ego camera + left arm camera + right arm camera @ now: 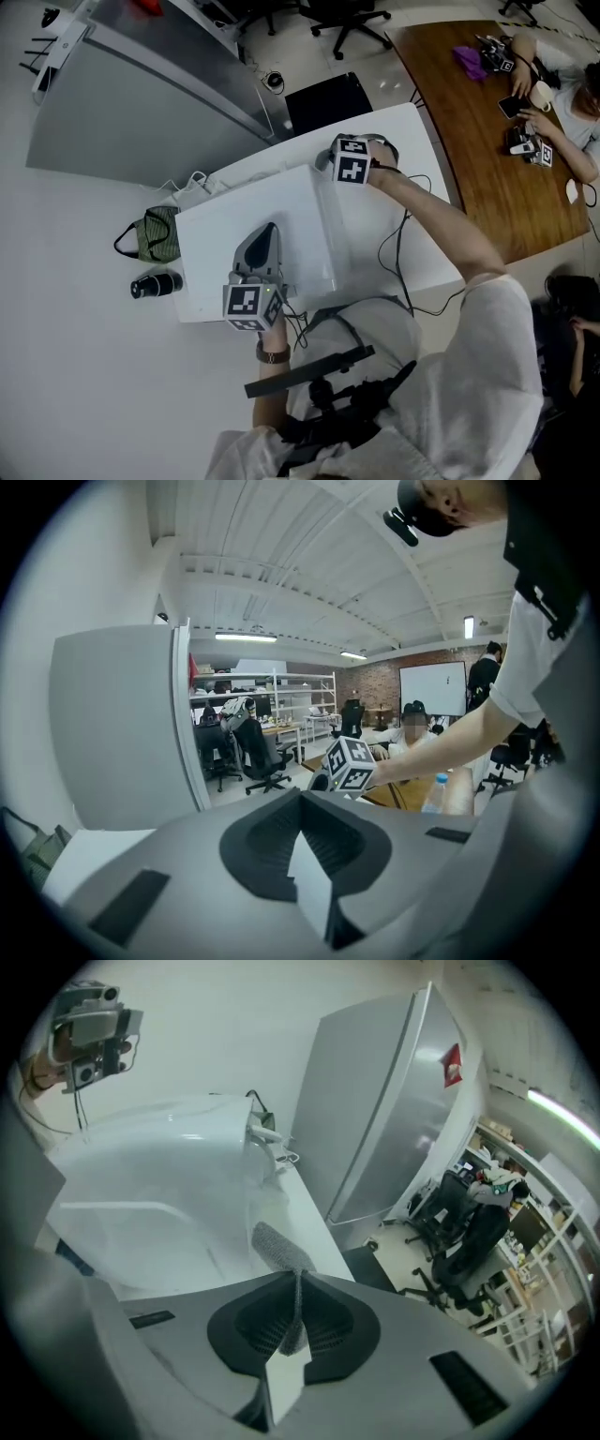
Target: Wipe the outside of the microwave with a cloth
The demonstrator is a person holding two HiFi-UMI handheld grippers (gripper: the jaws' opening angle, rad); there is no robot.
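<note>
Cloth [279,1245], grey and coarse-woven, is pinched between the closed jaws of the right hand-held gripper [298,1279], with a short tongue of it sticking out past the tips toward the white microwave [216,253]. Whether that tongue touches the casing cannot be told. In the head view this gripper is at the microwave's far right corner, at the end of an outstretched bare forearm. The left hand-held gripper [300,794] has its jaws together with nothing between them. It sits over the near part of the microwave's top, pointing away from the person. The microwave stands on a white surface [403,216], with black cables trailing over the surface's right part. On the floor to the left lie a green bag [159,234] and, just beside it, a black cylinder [157,284]. A tall grey cabinet [141,94] stands beyond them, and a wooden table [487,150] lies off to the right.
</note>
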